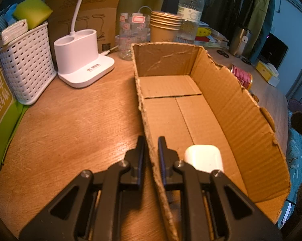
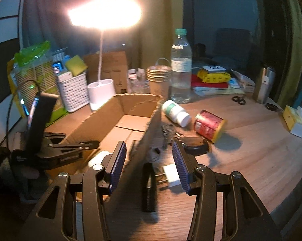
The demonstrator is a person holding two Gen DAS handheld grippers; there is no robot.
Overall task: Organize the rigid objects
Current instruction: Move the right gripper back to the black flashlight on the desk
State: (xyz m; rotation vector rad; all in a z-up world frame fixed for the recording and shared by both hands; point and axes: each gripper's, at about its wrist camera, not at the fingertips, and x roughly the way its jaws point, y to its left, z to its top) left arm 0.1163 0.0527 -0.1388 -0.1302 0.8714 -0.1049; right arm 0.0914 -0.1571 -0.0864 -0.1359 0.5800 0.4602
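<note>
Left gripper point(image 1: 151, 142): pinched tight on the near wall of the open brown cardboard box point(image 1: 237, 108).
Right gripper point(image 2: 149, 150): open wide, holding nothing.
In the box: a small white rounded case point(image 1: 203, 156).
On the wooden table point(image 2: 251, 160): a red tin can point(image 2: 209, 125) lying beside a white pill bottle point(image 2: 176, 112).

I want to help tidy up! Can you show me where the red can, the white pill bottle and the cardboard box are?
red can point(image 2: 209, 125): right wrist view, on its red side.
white pill bottle point(image 2: 176, 113): right wrist view, on its body.
cardboard box point(image 1: 237, 104): left wrist view, on its inner right wall.
</note>
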